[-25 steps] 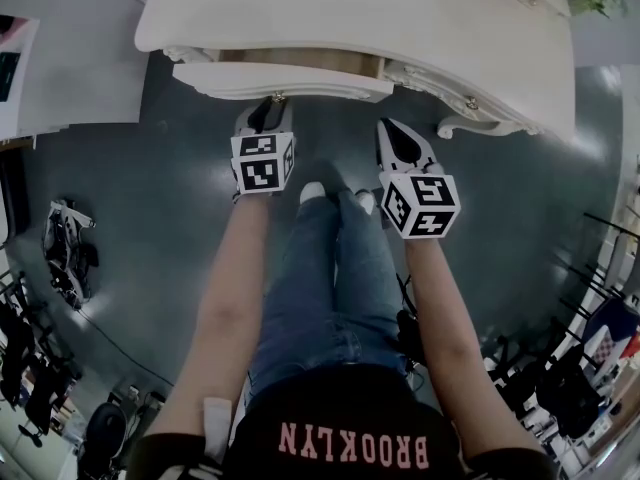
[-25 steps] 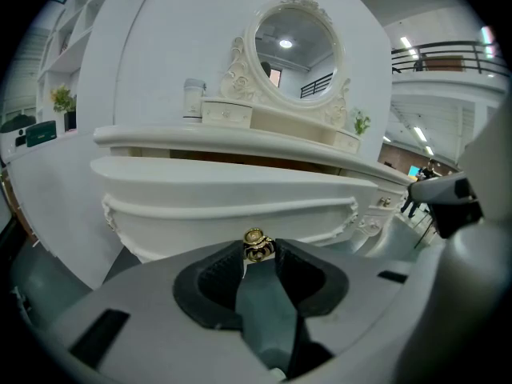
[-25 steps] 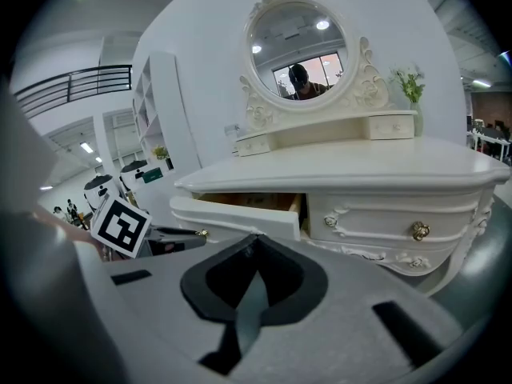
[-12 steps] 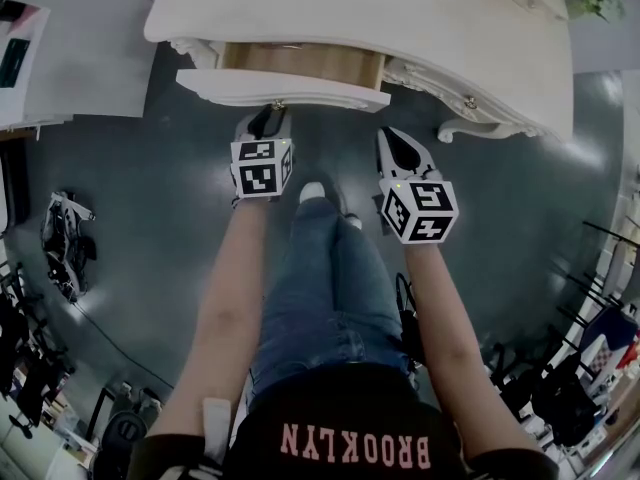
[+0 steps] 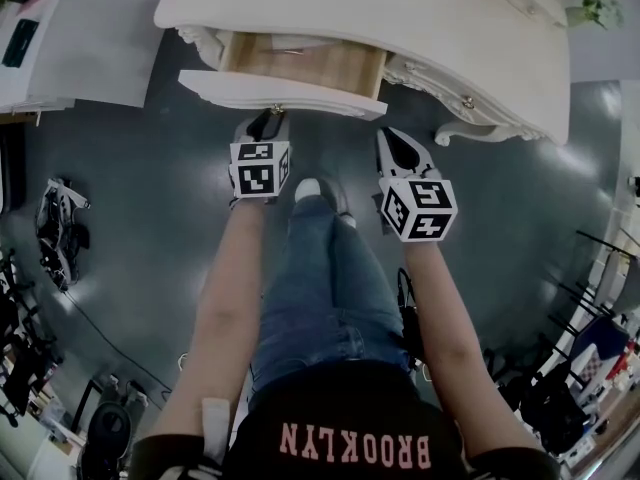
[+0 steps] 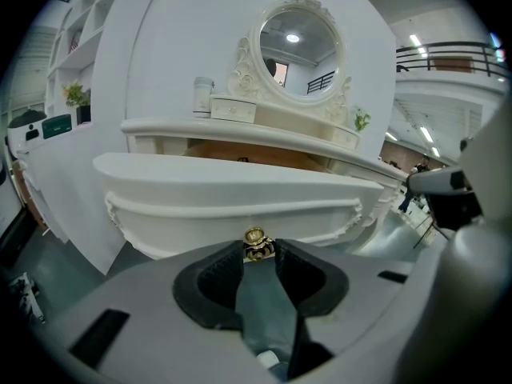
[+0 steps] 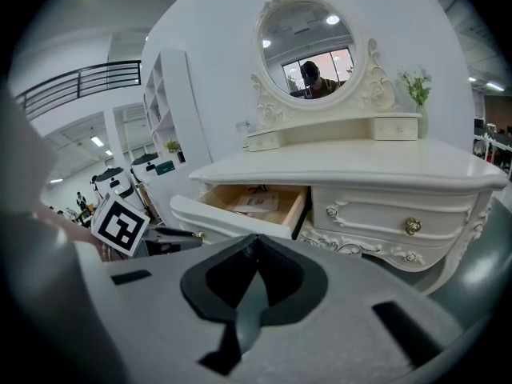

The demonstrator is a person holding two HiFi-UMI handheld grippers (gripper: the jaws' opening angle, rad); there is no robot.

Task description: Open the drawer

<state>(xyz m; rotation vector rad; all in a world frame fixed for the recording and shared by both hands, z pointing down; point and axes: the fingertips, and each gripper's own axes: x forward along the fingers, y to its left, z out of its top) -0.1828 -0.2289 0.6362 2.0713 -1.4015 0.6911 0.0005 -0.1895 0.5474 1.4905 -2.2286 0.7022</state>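
Drawer (image 5: 285,96) stands partway out of the white dressing table (image 5: 420,18), on its L side. Our left gripper (image 6: 258,253) clamps the drawer's brass knob (image 6: 254,238). Our right gripper (image 7: 254,242) hangs nearby, jaws together w/ nothing between.

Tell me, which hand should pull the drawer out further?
Left. The left gripper is closed on the gold knob of the drawer, straight in front of it. The right gripper is shut with nothing in it, off to the drawer's side.

Both forearms (image 5: 232,288) outstretched, left gripper (image 5: 271,118) tight on the drawer knob (image 6: 254,242), right gripper (image 5: 394,139) closed and empty.
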